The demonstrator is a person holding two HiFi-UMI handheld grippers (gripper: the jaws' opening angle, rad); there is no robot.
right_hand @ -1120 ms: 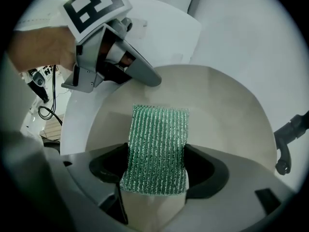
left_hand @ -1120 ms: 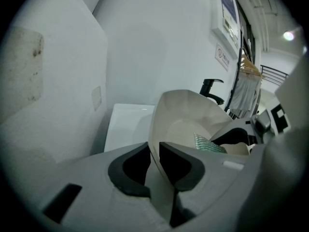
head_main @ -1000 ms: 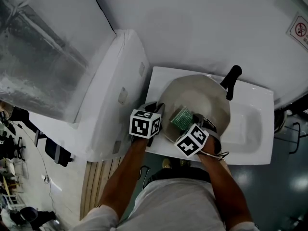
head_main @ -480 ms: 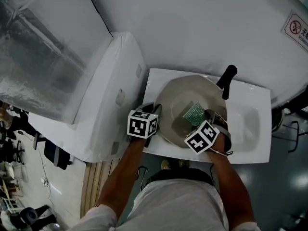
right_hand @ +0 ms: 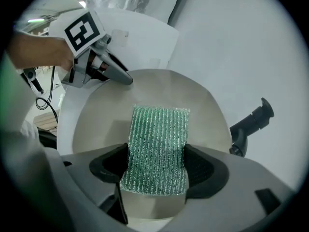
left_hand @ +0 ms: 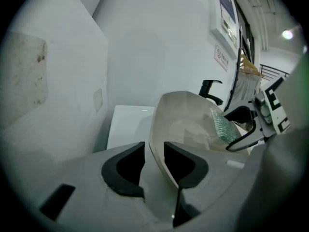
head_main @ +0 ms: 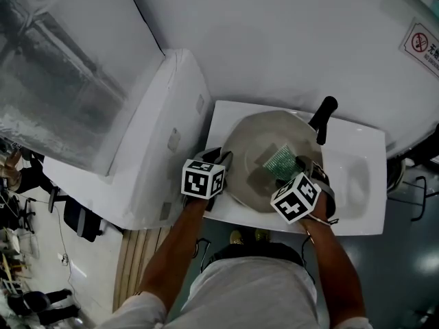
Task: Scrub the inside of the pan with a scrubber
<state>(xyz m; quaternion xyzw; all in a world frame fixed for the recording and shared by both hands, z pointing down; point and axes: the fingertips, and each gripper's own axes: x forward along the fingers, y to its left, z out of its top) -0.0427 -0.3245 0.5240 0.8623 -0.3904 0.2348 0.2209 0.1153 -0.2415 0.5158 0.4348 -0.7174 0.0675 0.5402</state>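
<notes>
A round pan [head_main: 250, 146] with a pale inside and a black handle [head_main: 322, 118] stands tilted in the white sink [head_main: 360, 139]. My left gripper [head_main: 221, 157] is at the pan's left rim. Its jaws have just been opening, and the thin rim [left_hand: 153, 144] runs between the pads without being pressed. My right gripper [head_main: 302, 164] is shut on a green mesh scrubber [head_main: 278, 160]. The scrubber [right_hand: 157, 149] sticks out past the pads over the pan's inside [right_hand: 159, 88], right of its middle.
A white cabinet [head_main: 164, 129] stands close against the sink's left side. A white wall [head_main: 274, 40] rises behind the sink, with a small sign [head_main: 420, 43] at the far right. The sink's basin [head_main: 353, 184] lies to the right of the pan.
My right gripper has carried the scrubber rightward across the pan's inside and a little upward. The left gripper has stayed at the pan's left rim.
</notes>
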